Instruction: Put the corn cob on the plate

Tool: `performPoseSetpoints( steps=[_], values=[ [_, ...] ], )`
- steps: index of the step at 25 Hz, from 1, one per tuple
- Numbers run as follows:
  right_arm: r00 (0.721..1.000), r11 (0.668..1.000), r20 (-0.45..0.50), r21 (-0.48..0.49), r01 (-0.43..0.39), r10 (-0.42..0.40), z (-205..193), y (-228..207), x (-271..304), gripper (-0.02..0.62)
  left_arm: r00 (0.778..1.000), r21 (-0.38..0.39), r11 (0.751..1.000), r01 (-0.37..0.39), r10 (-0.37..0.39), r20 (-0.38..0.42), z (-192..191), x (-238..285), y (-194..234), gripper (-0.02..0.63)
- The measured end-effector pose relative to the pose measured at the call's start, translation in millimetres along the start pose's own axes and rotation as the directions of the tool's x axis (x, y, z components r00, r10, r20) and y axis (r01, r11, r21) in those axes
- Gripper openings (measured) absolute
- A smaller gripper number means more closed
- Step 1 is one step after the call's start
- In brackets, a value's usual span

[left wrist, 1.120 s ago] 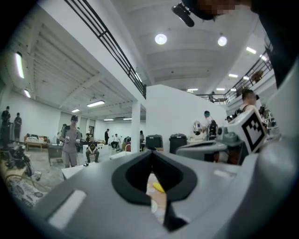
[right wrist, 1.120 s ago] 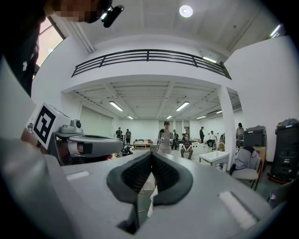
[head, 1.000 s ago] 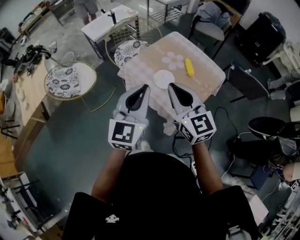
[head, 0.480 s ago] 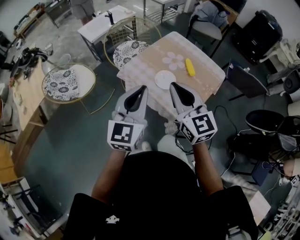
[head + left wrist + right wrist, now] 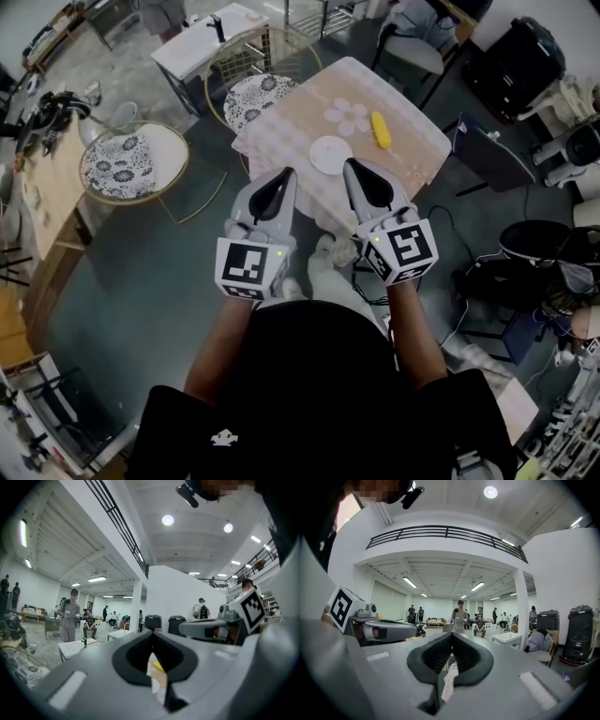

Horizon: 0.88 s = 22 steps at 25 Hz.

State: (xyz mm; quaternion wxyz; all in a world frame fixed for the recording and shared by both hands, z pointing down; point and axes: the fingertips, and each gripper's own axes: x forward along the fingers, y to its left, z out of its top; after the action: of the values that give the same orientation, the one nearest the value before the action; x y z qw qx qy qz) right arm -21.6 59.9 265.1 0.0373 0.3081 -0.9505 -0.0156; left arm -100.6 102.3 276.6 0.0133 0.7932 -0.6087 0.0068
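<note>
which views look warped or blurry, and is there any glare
Head view: fisheye bends the room's edges; corn cob and plate are sharp under even light. Left gripper view: dark rounded corners, a ceiling lamp glares, foreground soft. Right gripper view: likewise warped, a ceiling light glares.

No legible text, label, brand, number or sign in any view.

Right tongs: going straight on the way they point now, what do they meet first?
Probably nothing close: the right tongs point level towards the table, whose cloth shows below their line in the right gripper view, so they would likely pass above it.
</note>
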Motion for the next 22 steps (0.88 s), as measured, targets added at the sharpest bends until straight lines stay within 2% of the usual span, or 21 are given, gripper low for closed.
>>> performPoseSetpoints(
  steps=[8,22],
  values=[
    [0.999,0.999,0.023,0.023,0.025,-0.025,-0.4,-26.6,11.1,0.002,1.0,0.029,1.0,0.005,-0.005,-0.011,-2.0,20.5,1.1,0.009],
    [1.0,0.999,0.025,0.05,-0.004,0.003,-7.5,-70.5,51.2,0.003,1.0,0.046,0.999,0.006,-0.005,-0.022,-0.3,76.2,17.8,0.009]
  ],
)
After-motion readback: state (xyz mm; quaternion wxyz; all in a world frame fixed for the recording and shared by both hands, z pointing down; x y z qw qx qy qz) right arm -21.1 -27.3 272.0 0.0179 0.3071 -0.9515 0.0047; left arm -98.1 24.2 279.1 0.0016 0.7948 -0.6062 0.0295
